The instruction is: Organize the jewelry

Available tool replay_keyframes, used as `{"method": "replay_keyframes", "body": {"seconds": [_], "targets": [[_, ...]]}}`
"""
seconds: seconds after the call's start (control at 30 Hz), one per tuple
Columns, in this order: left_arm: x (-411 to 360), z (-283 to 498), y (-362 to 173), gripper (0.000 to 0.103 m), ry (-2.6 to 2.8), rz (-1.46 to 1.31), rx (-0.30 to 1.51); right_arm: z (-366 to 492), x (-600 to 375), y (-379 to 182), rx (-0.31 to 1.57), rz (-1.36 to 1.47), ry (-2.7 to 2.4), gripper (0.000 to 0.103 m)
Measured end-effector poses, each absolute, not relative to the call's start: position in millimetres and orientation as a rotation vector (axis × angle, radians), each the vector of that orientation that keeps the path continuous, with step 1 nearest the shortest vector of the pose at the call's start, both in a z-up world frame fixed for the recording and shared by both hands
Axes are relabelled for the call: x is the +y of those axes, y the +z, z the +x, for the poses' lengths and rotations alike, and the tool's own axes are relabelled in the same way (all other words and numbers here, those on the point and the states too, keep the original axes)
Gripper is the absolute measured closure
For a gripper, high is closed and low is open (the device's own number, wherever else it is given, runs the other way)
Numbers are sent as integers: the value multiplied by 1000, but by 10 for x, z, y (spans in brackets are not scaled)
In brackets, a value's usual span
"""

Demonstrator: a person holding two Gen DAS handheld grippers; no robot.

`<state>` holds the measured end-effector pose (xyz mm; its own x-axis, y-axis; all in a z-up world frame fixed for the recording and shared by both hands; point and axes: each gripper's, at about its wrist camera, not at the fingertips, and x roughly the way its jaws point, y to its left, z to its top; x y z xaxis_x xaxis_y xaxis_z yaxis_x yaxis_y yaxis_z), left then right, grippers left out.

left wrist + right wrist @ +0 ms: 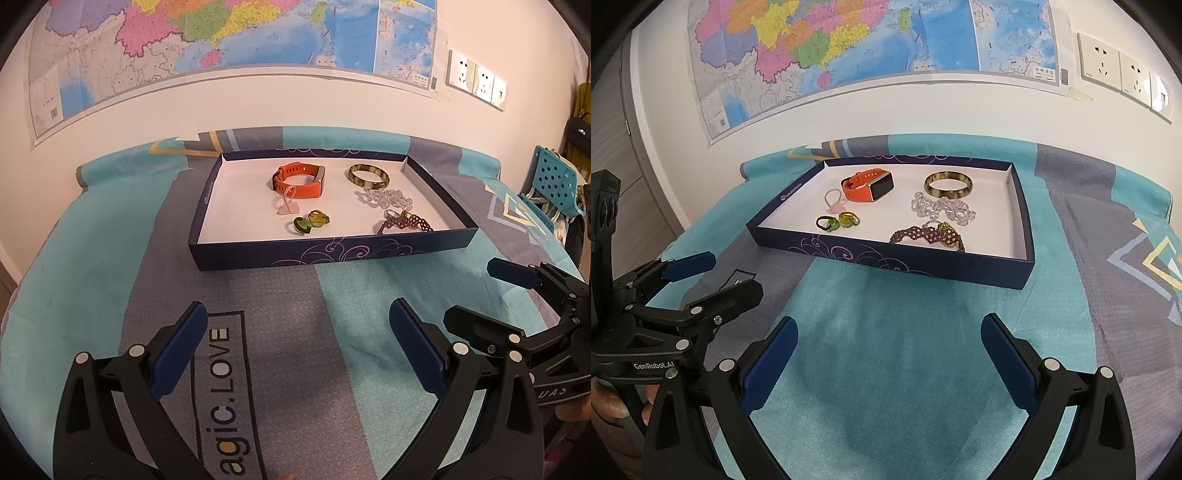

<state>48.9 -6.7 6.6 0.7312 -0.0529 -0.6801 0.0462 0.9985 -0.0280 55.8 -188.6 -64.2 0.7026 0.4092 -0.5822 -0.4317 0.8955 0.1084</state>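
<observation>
We hold left gripper (297, 347) and right gripper (886, 358) side by side, jaws wide apart, seemingly level.

A home room — wall map (229, 40), sockets (1123, 70) (printed bedsheet (905, 350)).

wall map (229, 40): top cut off by frame edge
map lettering: too small to read
purple beaded bracelet (927, 236): near edge hidden behind box wall (886, 260)

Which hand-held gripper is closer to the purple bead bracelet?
Right, probably. The purple bead bracelet lies almost straight ahead of the right hand-held gripper; the left hand-held gripper sits farther left.
</observation>
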Motion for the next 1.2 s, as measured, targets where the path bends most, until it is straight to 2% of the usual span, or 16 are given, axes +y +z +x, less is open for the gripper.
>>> {"method": "replay_keyframes", "body": {"seconds": [1.2], "targets": [[-59,495,17,6,-57,-23,766,554,-1900,-640,640,-34,464,7]]}}
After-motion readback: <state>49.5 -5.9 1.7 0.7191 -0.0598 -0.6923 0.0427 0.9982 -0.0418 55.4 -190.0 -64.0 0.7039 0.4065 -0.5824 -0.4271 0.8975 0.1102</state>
